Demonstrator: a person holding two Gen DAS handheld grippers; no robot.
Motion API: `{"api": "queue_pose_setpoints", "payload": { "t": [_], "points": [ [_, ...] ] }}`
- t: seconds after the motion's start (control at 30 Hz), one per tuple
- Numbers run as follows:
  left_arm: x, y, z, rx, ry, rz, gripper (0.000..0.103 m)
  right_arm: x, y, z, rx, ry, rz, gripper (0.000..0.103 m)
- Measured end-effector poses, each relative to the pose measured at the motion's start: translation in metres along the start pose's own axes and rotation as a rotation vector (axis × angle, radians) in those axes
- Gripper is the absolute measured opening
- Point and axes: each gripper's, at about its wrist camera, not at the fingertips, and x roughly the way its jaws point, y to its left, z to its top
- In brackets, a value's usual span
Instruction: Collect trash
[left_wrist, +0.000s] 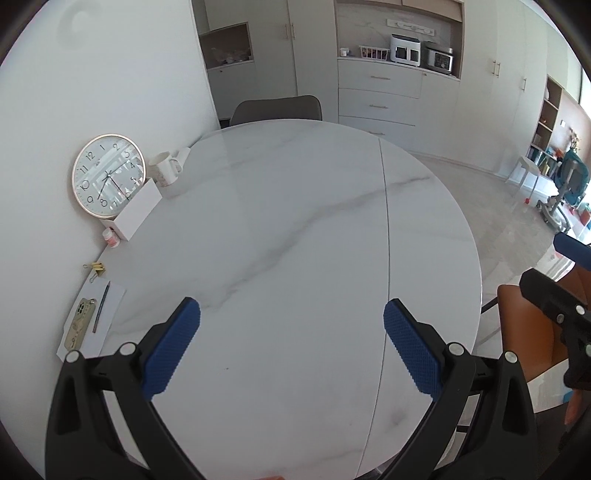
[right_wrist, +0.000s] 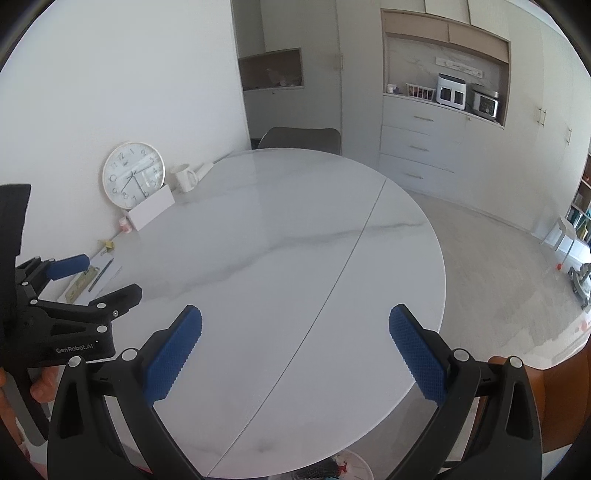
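Note:
My left gripper (left_wrist: 291, 343) is open and empty, held above the near part of a round white marble table (left_wrist: 295, 229). My right gripper (right_wrist: 295, 347) is open and empty too, above the same table (right_wrist: 288, 236). The left gripper also shows at the left edge of the right wrist view (right_wrist: 107, 277), open. Part of the right gripper shows at the right edge of the left wrist view (left_wrist: 565, 295). A white bin rim holding dark and white scraps (right_wrist: 340, 467) shows under the table's near edge. No loose trash shows on the tabletop.
Along the wall stand a round clock (left_wrist: 109, 175), a white mug (left_wrist: 164, 170), a white box (left_wrist: 138, 210), a small pink jar (left_wrist: 110, 238), a yellow binder clip (left_wrist: 96, 267), and paper with phone and pen (left_wrist: 88, 321). A grey chair (left_wrist: 277, 109) is far; an orange chair (left_wrist: 535, 332) right.

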Motion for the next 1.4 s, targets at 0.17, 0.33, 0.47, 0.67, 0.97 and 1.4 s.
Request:
{"api": "queue_pose_setpoints", "payload": {
  "t": [0.17,0.33,0.47,0.67,0.97,1.4],
  "points": [
    [-0.0004,0.0001,0.0002,-0.001,0.000,0.011,0.095,0.0026,0.0012,-0.0005,-0.002,0.007,0.012,0.101],
    [0.0009,0.0021,0.0011,-0.005,0.004,0.011,0.095,0.0033,0.0012,-0.0002,-0.003,0.006,0.011,0.101],
    [0.0012,0.0024,0.0008,-0.006,0.005,0.009,0.095,0.0050,0.0019,0.0002,0.000,0.008,0.010,0.101],
    [0.0019,0.0031,0.0008,-0.007,0.007,0.013,0.095,0.0060,0.0026,0.0008,-0.001,0.006,0.009,0.101],
    [0.0028,0.0032,-0.0002,-0.006,0.011,0.014,0.095,0.0071,0.0030,0.0004,0.000,0.011,0.009,0.101],
    [0.0035,0.0062,-0.0002,-0.005,0.015,0.016,0.095,0.0068,0.0026,0.0004,-0.001,0.011,0.008,0.101]
  ]
}}
